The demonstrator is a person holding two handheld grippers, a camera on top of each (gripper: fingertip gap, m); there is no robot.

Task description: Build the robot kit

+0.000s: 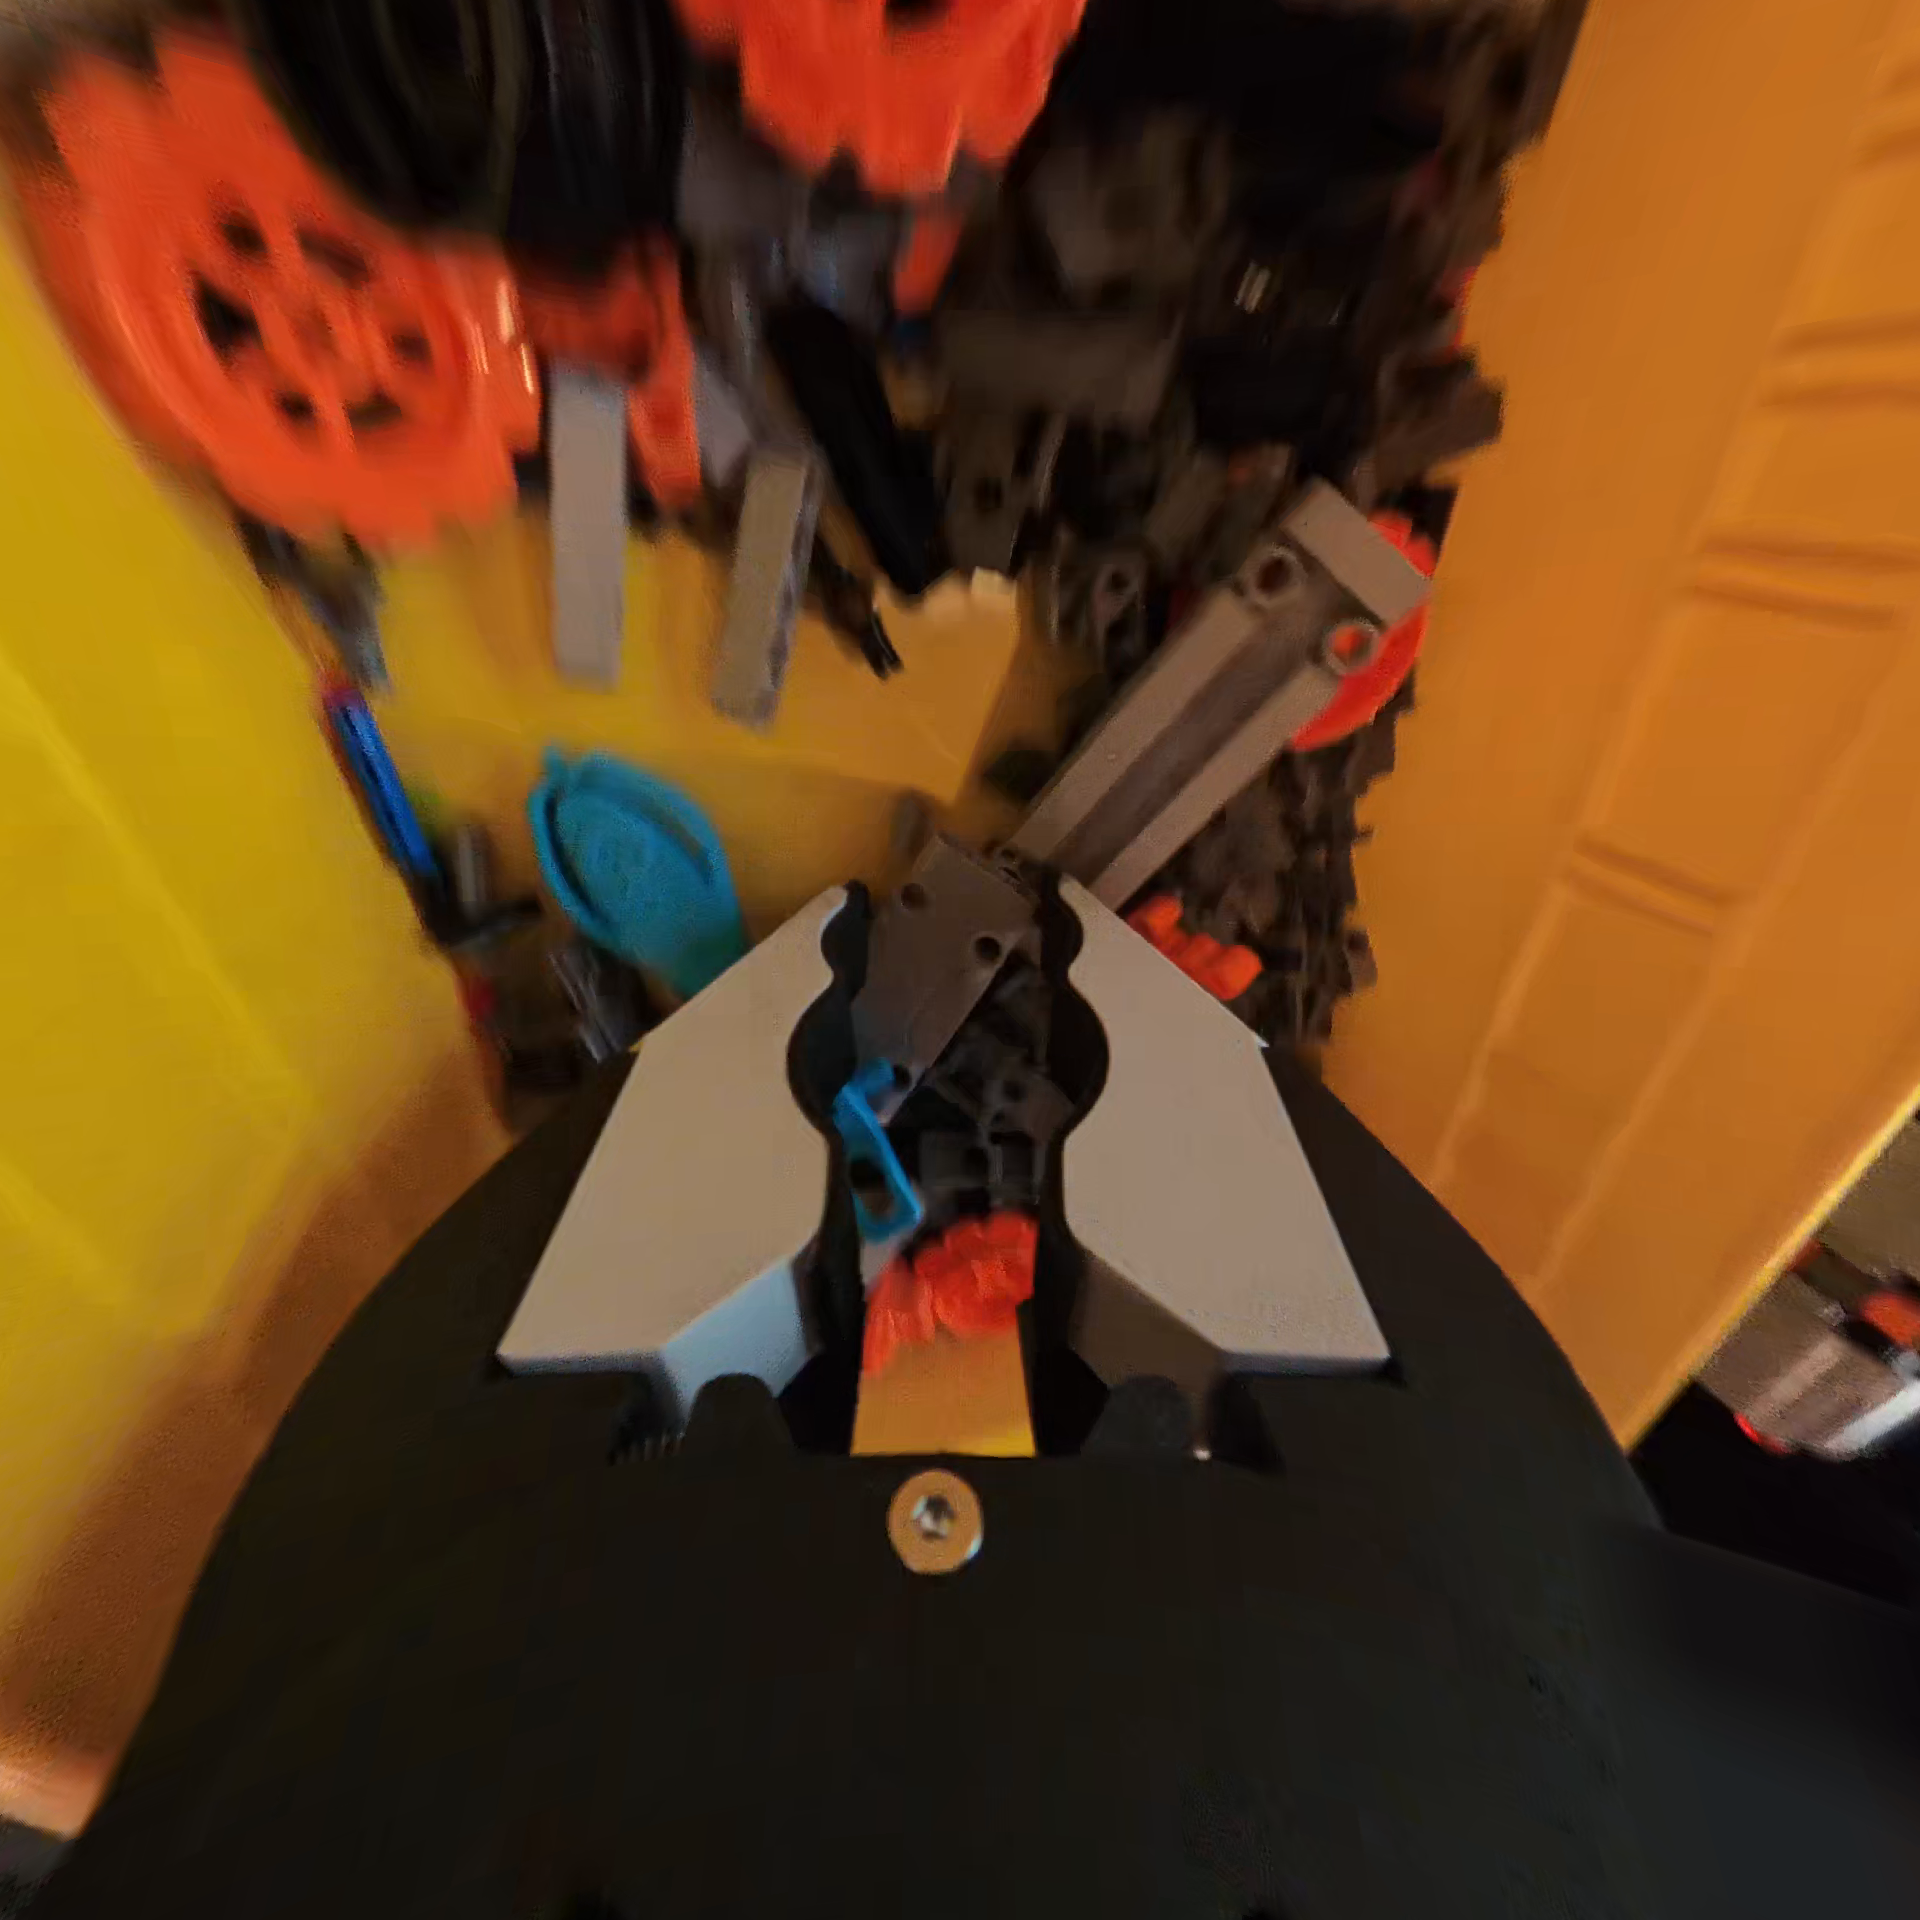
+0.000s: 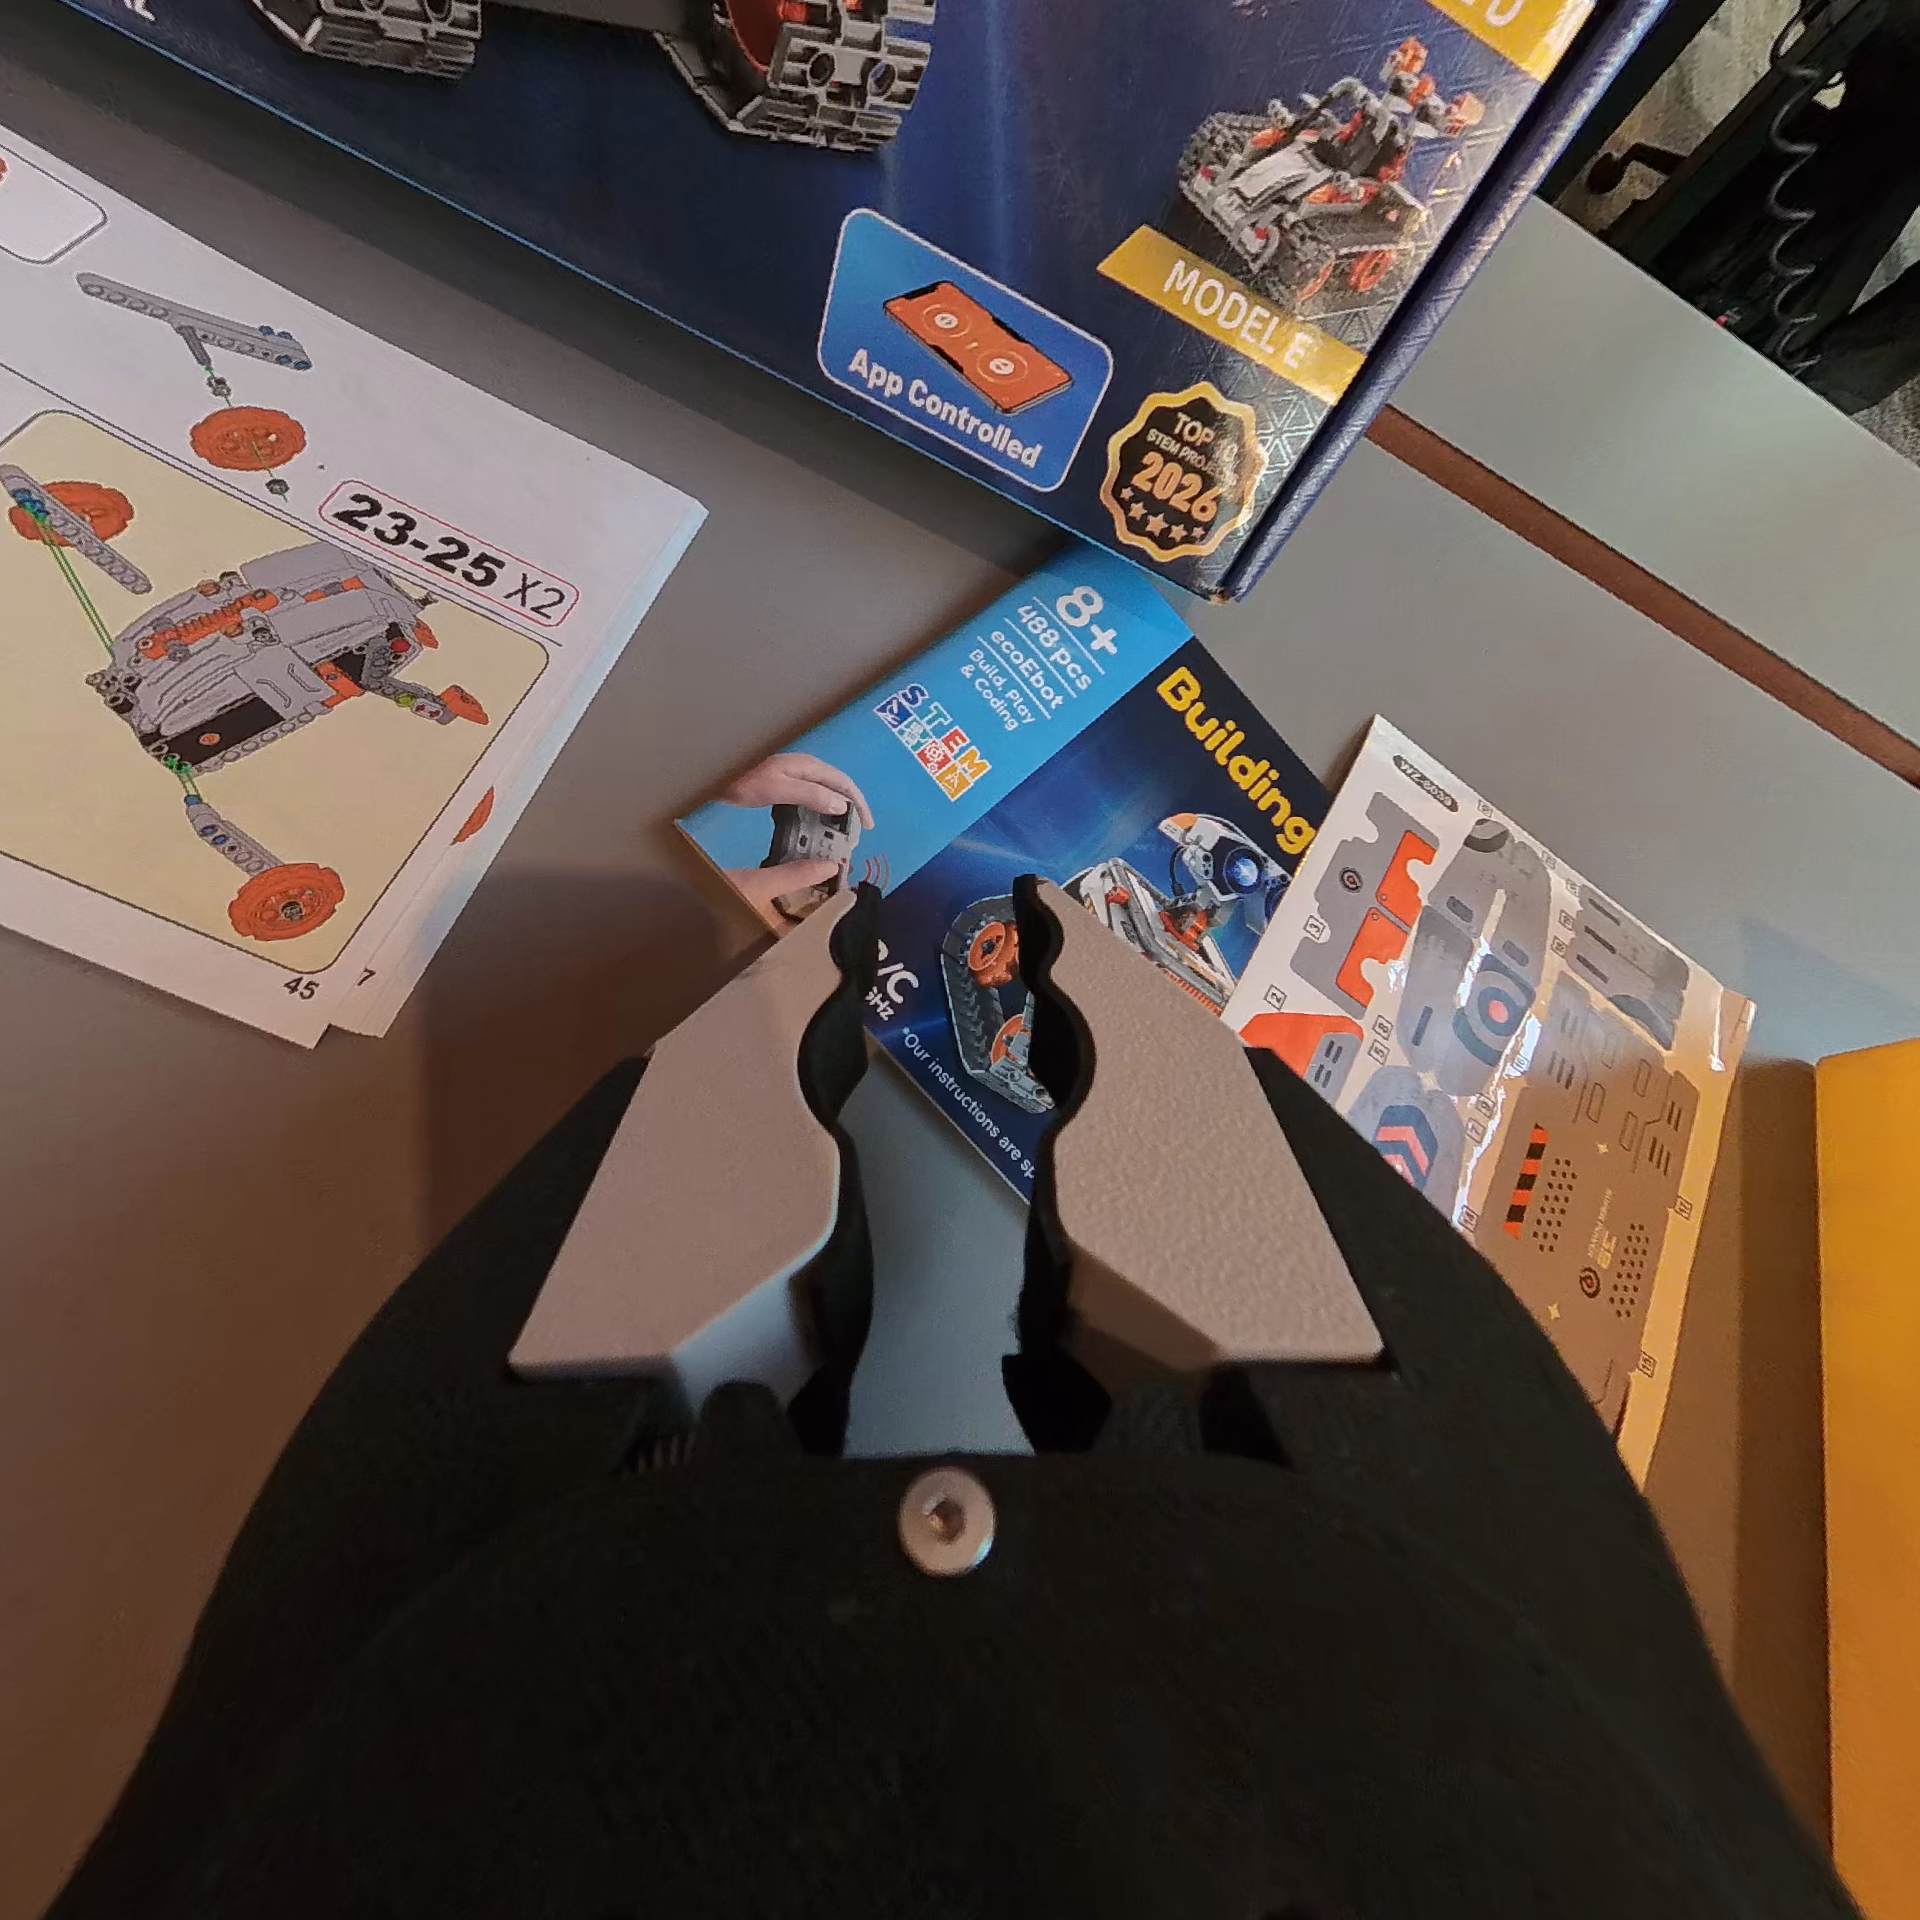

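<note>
My left gripper point(image 1: 956, 899) is down inside a yellow box point(image 1: 156, 831) of building-kit parts. A short grey piece with holes point(image 1: 940, 956) sits between its fingertips and touches both pads. A small blue connector point(image 1: 873, 1153) and an orange gear point(image 1: 956, 1278) lie lower in the gap. A long grey beam point(image 1: 1195, 727) lies just beyond the tips. My right gripper point(image 2: 940, 899) is open and empty, hovering over a blue booklet point(image 2: 1039, 748) on the grey table point(image 2: 312, 1195).
The box also holds orange wheels point(image 1: 281, 322), a teal disc point(image 1: 634, 862) and dark small parts, all blurred. On the table are an open instruction manual point(image 2: 260, 644), a sticker sheet point(image 2: 1507, 1039), a blue kit box point(image 2: 935, 208) and the yellow box edge point(image 2: 1870, 1351). My right fingertips sit around 60 cm from my left ones.
</note>
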